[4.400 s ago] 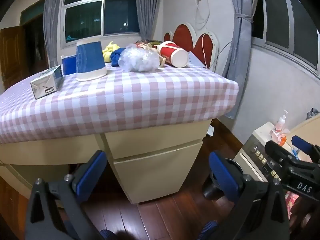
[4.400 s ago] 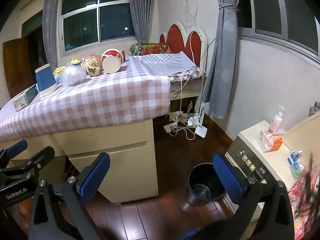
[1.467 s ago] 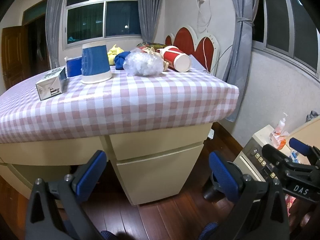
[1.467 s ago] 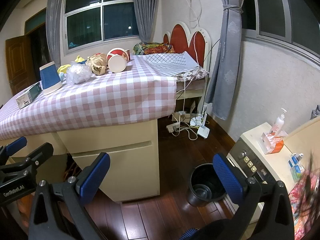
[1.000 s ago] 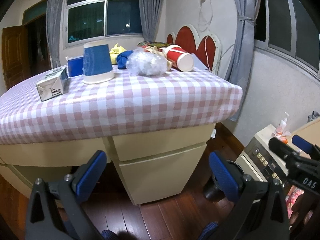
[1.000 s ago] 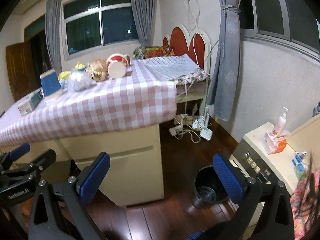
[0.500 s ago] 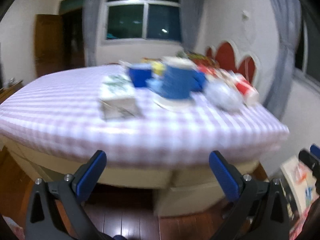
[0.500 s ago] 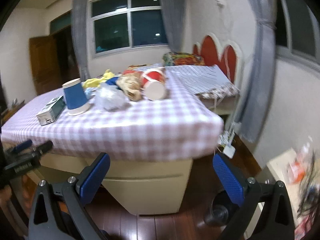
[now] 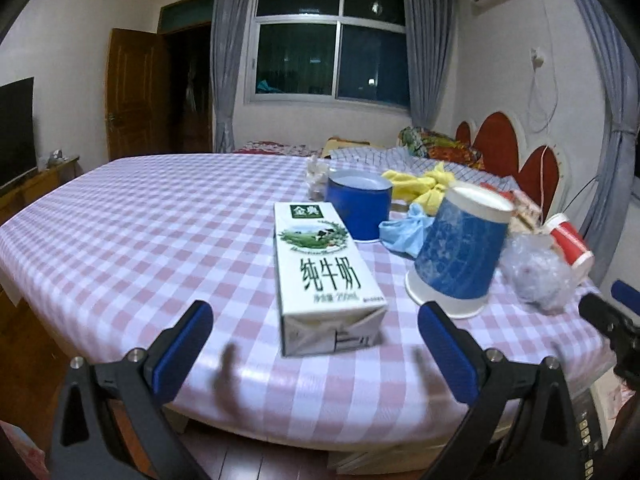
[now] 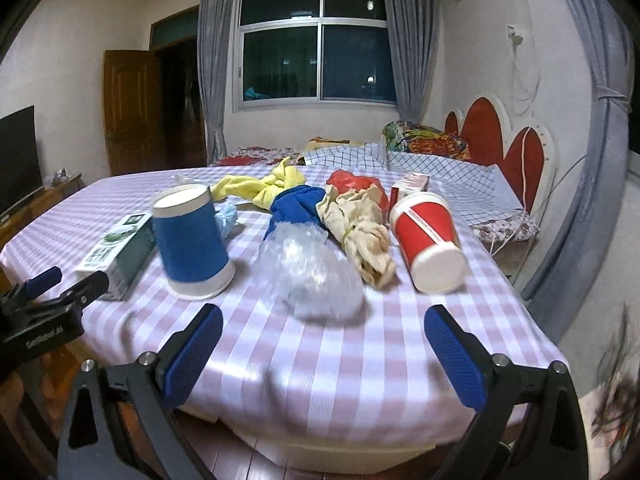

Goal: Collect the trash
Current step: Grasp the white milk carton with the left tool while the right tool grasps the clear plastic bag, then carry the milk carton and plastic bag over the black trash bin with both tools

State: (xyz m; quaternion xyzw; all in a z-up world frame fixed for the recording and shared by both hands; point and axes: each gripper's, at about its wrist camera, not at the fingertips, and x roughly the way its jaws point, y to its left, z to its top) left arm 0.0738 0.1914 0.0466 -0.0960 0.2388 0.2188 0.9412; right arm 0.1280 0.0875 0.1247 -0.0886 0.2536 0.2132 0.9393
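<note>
Blue cup (image 9: 460, 256) upside down, red cup (image 10: 428, 236) on its side

Ahead of you the near edge of the pink-checked tablecloth (image 10: 320, 368) lies bare. Beyond it the white milk carton (image 9: 324, 276), upturned blue paper cup (image 10: 192, 248), crumpled clear plastic bag (image 10: 312, 276) and toppled red paper cup (image 10: 430, 240) crowd together, with only narrow gaps between them.
</note>
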